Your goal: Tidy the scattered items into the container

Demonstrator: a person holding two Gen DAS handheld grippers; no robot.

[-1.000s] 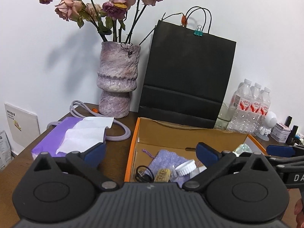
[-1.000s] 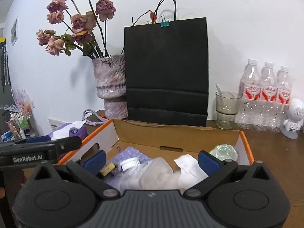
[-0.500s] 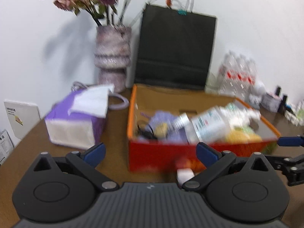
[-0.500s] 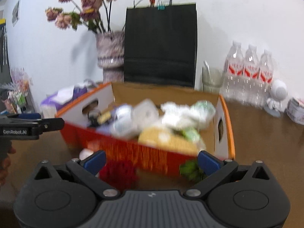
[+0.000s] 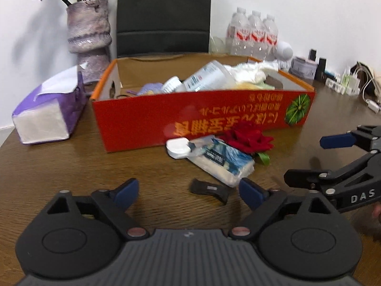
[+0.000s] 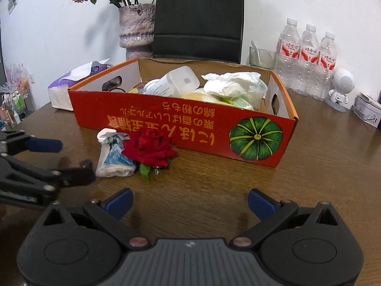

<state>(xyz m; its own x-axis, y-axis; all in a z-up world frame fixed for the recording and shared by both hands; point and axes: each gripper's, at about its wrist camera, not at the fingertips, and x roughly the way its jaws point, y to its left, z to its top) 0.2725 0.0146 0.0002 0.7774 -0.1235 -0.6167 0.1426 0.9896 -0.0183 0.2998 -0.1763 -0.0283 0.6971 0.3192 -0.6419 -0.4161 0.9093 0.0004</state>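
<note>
An orange-red cardboard box [image 5: 238,116] [image 6: 181,119] stands on the wooden table and holds a bottle, crumpled paper and several other items. In front of it lie a red rose [image 5: 247,138] [image 6: 150,147], a blue-printed tissue pack [image 5: 221,159] [image 6: 115,159], a white flat item [image 5: 177,146] [image 6: 104,133] and a small black piece [image 5: 209,189]. My left gripper [image 5: 189,191] is open and empty, just in front of the black piece. My right gripper [image 6: 190,202] is open and empty, to the right of the rose.
A purple tissue box [image 5: 47,109] sits left of the box. A vase [image 5: 89,33], a black paper bag [image 5: 164,14], water bottles [image 6: 307,57], a glass [image 6: 260,57] and a white figurine [image 6: 340,90] stand behind. Cables and small items [image 5: 352,83] lie far right.
Both grippers have pulled back and down from above the box to low over the table in front of it. The items in front of the box have come into view.
</note>
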